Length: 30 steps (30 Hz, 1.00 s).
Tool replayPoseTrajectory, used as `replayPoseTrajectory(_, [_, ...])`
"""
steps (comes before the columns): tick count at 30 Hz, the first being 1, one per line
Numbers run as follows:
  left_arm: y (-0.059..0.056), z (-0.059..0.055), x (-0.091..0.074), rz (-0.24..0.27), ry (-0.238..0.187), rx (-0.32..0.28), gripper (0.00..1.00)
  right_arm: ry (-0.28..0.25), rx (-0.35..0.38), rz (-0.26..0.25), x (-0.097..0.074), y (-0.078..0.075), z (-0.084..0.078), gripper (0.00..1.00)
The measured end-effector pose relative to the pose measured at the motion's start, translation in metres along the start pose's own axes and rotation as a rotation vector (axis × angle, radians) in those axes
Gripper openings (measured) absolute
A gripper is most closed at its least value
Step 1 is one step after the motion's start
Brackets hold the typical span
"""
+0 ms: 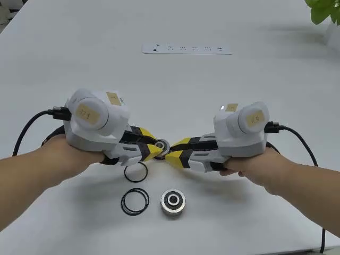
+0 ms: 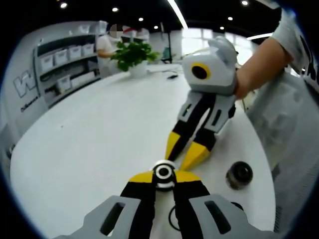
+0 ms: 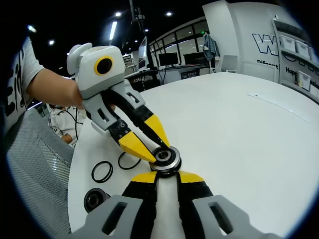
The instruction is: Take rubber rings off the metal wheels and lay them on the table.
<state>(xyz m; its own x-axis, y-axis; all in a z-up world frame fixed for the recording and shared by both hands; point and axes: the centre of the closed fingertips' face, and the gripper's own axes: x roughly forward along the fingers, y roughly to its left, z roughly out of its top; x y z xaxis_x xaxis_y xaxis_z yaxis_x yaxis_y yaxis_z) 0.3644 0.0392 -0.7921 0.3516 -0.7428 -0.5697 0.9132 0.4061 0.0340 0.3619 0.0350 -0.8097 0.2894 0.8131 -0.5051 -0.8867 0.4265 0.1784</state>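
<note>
Tongs from both sides meet at a small metal wheel (image 1: 161,145) in the middle of the head view. The left tongs (image 1: 153,150) are almost shut and pinch the wheel. The right tongs (image 1: 171,155) are almost shut too, tips at its rim. I cannot tell if they grip it. Lower down on the white counter (image 1: 212,85) lie black rubber rings (image 1: 135,202), with a second wheel (image 1: 173,202) just right of them.

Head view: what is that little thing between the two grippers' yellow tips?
A small metal wheel, where the left gripper and right gripper meet; seen in the head view and both gripper views.
</note>
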Motion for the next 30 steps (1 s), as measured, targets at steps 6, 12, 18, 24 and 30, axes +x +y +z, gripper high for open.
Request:
replayPoseTrajectory(6, [0.0001,0.0007,0.0008,0.002,-0.011,-0.013,0.13,0.003,-0.019,0.003,0.0,-0.0007,-0.0006,0.1])
replayPoseTrajectory(12, [0.0008,0.0014,0.0015,0.006,-0.017,-0.022,0.13,0.002,0.004,0.005,-0.0007,-0.0019,-0.001,0.07])
replayPoseTrajectory(18, [0.0009,0.0012,0.0013,0.01,-0.02,-0.02,0.13,-0.008,0.047,0.001,-0.0016,-0.0054,0.0,0.0])
replayPoseTrajectory(24, [0.0011,0.0007,0.0009,0.017,-0.013,-0.007,0.13,-0.008,0.074,-0.005,-0.0003,-0.0049,-0.0001,0.0])
replayPoseTrajectory(30, [0.0012,0.0006,0.001,0.036,-0.002,0.003,0.12,-0.037,0.217,-0.019,-0.0023,-0.0055,0.0003,0.0])
